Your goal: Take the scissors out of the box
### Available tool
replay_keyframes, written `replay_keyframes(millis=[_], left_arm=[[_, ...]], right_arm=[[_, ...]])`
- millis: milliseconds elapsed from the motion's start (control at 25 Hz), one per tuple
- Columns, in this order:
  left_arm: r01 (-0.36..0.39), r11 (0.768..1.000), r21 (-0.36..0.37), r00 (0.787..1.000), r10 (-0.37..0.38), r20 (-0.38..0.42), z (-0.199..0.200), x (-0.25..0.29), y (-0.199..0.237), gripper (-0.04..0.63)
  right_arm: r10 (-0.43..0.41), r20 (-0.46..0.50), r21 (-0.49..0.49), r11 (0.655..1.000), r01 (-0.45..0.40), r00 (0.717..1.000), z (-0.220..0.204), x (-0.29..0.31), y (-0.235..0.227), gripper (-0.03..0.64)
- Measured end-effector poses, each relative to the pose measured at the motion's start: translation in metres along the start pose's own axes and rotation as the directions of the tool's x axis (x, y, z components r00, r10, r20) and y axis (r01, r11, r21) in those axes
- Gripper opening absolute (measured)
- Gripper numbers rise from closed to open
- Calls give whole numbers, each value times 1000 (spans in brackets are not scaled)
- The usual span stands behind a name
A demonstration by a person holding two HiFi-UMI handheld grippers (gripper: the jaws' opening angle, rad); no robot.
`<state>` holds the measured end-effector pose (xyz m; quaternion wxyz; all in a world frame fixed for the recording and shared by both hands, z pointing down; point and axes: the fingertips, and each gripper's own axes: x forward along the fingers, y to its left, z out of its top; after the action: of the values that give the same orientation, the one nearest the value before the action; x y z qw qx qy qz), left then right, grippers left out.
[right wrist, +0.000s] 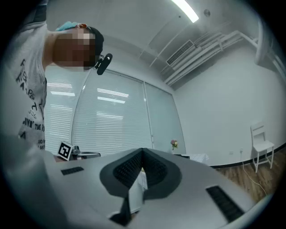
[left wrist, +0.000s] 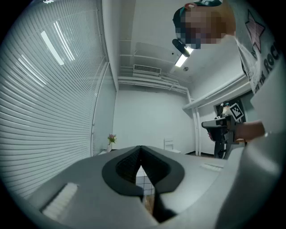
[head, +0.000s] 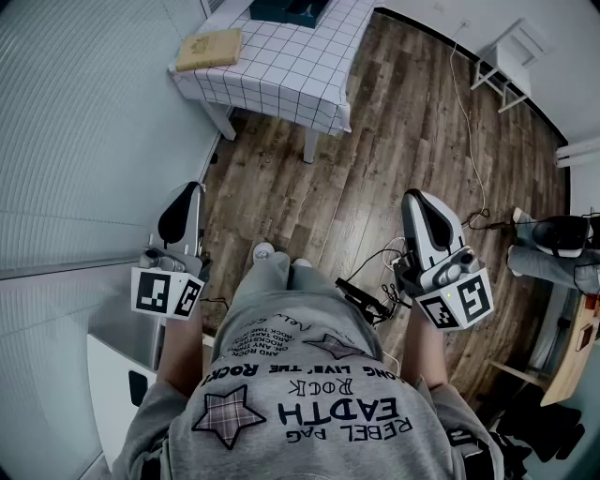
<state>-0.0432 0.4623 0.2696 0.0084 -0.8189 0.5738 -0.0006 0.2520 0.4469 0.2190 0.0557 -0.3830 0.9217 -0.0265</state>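
1. Left gripper (head: 195, 187): held level at the person's left side. Its jaws are seen closed tip to tip in its own view (left wrist: 141, 148), with nothing gripped between them.
2. Right gripper (head: 413, 197): held level at the person's right side. Its jaws are likewise brought together (right wrist: 143, 152), and nothing is clamped.
3. Table (head: 309, 70): covered with a white checked cloth and placed at the top of the head view, well apart from both grippers.
4. Box (head: 286, 9): dark blue-green, set on the far part of the table and cut off by the frame's top edge.
5. Scissors: not made out in any view, as the box's contents are too small to tell.
6. Tan pad (head: 208, 49): laid on the table's left corner, apart from the box.
7. Floor (head: 394, 141): dark wooden planks, with cables (head: 375, 281) lying near the person's feet.
8. Chair (head: 506, 58): white, stood at the upper right.
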Motion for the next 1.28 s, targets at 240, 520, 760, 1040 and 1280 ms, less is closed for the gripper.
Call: replay_keyframes(millis=[240,520,760,1040,1280], left_arm=[[10,1000,-2,1000,-10,-2,0,-7,-6,2],[17,1000,2,1000,-17,-2,1,-7,-10,2],[30,999,12,999,-29,-16,1,-4,-15,2],[28,1000,11,999,-28,-17,-1,8,-7,2],[44,999,12,999,-44,-11,-1,37,7,2]], right_arm=[[15,-4,3,1000,-15,1000,-1,-1,13,14],[-2,13,27,1000,1,1000,2,-9,10,14],[15,66,109,994,-22,998,9,-10,5,14],[41,60,104,993,-47,997,8,4,2,14],[43,65,111,993,-50,997,10,32,-16,14]])
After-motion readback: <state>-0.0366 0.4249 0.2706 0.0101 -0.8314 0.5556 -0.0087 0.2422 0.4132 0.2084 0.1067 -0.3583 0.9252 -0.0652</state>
